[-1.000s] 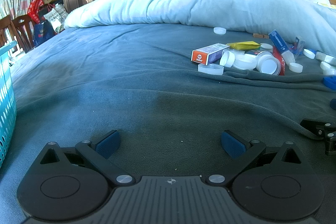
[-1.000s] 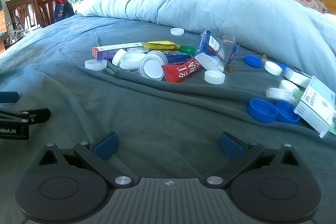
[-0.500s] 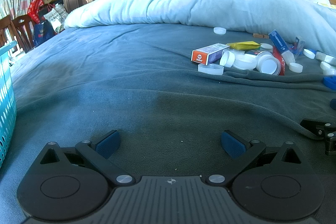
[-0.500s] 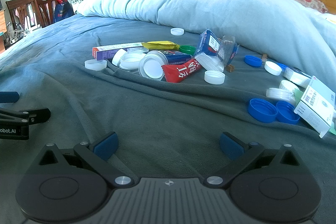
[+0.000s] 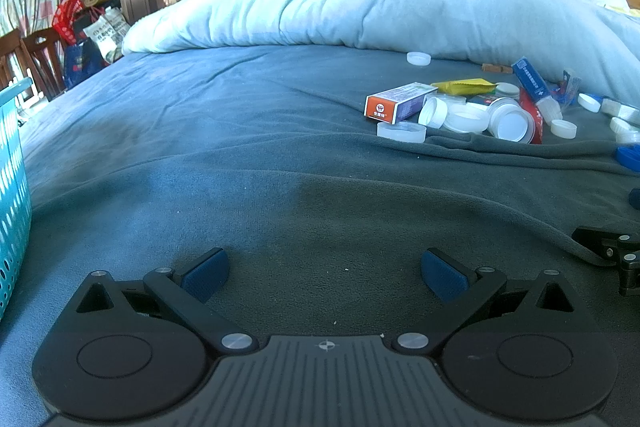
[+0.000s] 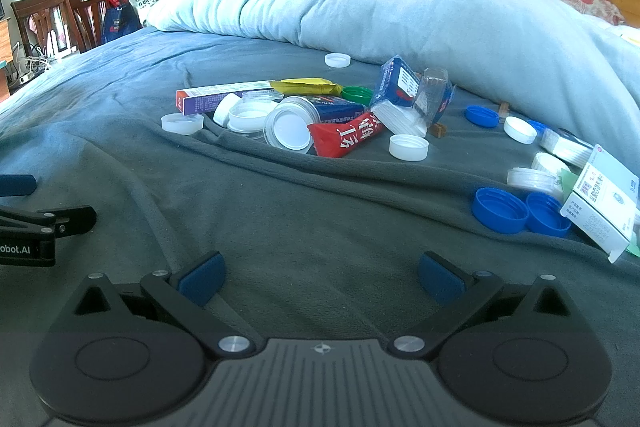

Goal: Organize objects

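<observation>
Clutter pile [image 6: 320, 115] (caps, small boxes, red packet [image 6: 346, 139]) lies mid-bed on grey blanket [image 6: 304, 219], well ahead of your right gripper [image 6: 320, 277]; blue caps [image 6: 520, 213] and white box [image 6: 604, 203] to its right. Nothing changed over last second: both tools unmoved, sorting not begun. Left gripper [image 5: 326, 273] fingers spread wide, empty; right likewise. Teal basket [image 5: 12, 195] at your far left, likely destination. Pale duvet [image 5: 360, 7] behind pile; chairs, bags, cartons along room edge.
</observation>
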Tool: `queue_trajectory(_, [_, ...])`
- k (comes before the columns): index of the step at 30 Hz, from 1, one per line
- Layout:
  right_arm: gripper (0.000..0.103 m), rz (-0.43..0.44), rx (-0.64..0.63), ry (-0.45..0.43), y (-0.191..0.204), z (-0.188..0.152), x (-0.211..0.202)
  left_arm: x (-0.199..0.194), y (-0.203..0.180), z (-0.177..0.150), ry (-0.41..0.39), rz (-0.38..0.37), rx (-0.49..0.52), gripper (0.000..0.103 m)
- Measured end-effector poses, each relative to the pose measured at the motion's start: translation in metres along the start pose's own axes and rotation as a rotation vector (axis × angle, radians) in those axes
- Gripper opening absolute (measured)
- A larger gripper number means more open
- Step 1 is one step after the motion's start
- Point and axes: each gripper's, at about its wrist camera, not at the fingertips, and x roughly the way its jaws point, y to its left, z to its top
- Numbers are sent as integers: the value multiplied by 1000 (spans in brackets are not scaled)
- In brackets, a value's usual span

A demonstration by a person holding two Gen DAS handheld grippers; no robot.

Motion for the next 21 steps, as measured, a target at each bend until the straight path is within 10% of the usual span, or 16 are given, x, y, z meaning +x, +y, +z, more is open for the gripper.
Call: queue_trajectory(21, [103,0,0,0,0,0,0,0,0,0,0,0,0,103])
